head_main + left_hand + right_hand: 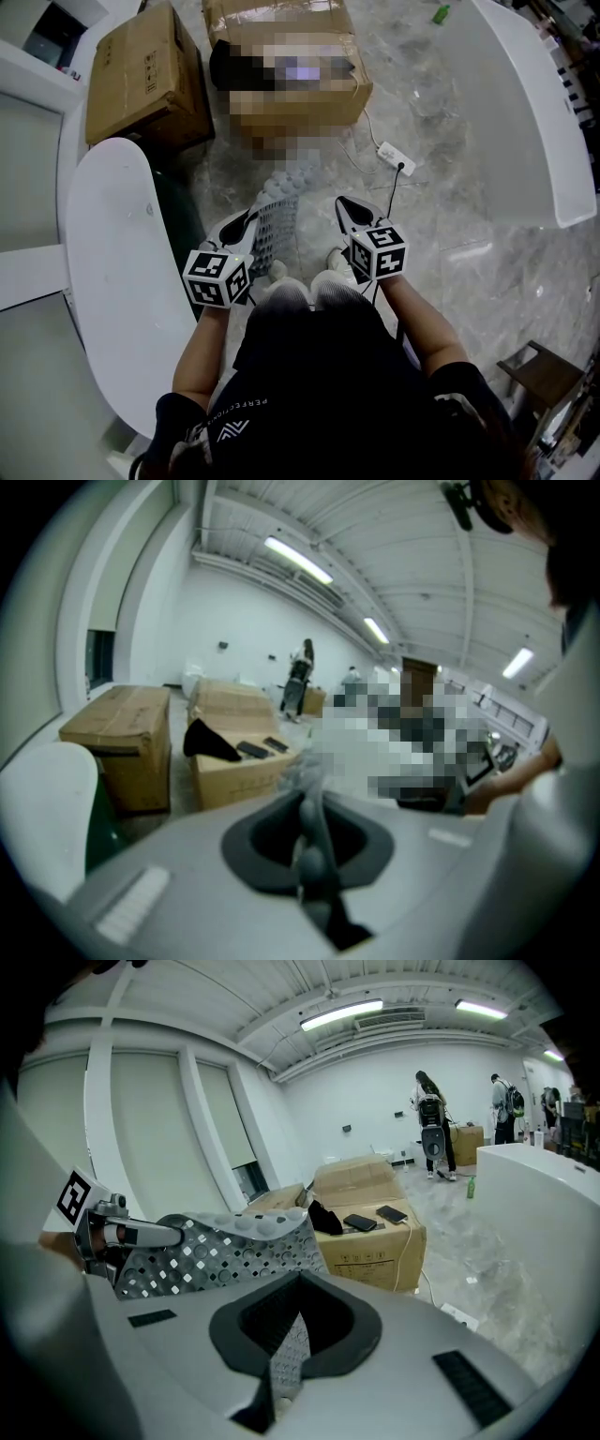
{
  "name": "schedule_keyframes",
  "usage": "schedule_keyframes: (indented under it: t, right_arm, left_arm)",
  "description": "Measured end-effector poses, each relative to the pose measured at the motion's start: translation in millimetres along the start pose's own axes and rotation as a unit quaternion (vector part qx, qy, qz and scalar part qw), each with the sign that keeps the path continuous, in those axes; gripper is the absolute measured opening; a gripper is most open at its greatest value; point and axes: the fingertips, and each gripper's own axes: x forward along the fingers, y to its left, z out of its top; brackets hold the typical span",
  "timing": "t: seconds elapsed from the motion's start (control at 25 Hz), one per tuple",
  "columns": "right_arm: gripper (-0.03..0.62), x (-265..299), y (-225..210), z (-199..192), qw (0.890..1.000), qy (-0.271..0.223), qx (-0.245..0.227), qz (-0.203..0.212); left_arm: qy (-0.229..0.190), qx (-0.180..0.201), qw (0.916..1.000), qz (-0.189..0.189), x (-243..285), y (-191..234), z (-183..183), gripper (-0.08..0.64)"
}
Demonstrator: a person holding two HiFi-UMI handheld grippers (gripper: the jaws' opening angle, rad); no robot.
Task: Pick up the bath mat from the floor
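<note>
The bath mat [275, 228] is a grey rubber sheet full of holes and suction cups, held up off the floor in front of the person's knees. My left gripper [246, 225] is shut on its left edge, and the mat [306, 782] runs edge-on out of those jaws. My right gripper [349, 212] is shut on the mat's other side, where a strip sits pinched in the jaws [287, 1354]. In the right gripper view the mat [225, 1246] stretches across to the left gripper [101, 1230].
Two cardboard boxes [141, 75] [309, 94] stand on the marble floor ahead. A white bathtub [534, 122] curves along the right and a white rounded surface [112, 253] lies close at the left. A power strip [396, 157] with its cable lies on the floor.
</note>
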Motion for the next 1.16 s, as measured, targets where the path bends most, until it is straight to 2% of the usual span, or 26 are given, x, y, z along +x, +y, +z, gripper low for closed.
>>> schedule_keyframes:
  t: [1.16]
  right_arm:
    - [-0.002, -9.3, 22.8, 4.5, 1.000, -0.007, -0.023, 0.000]
  left_arm:
    - [-0.017, -0.022, 0.9993, 0.023, -19.5, 4.1, -6.6, 0.015]
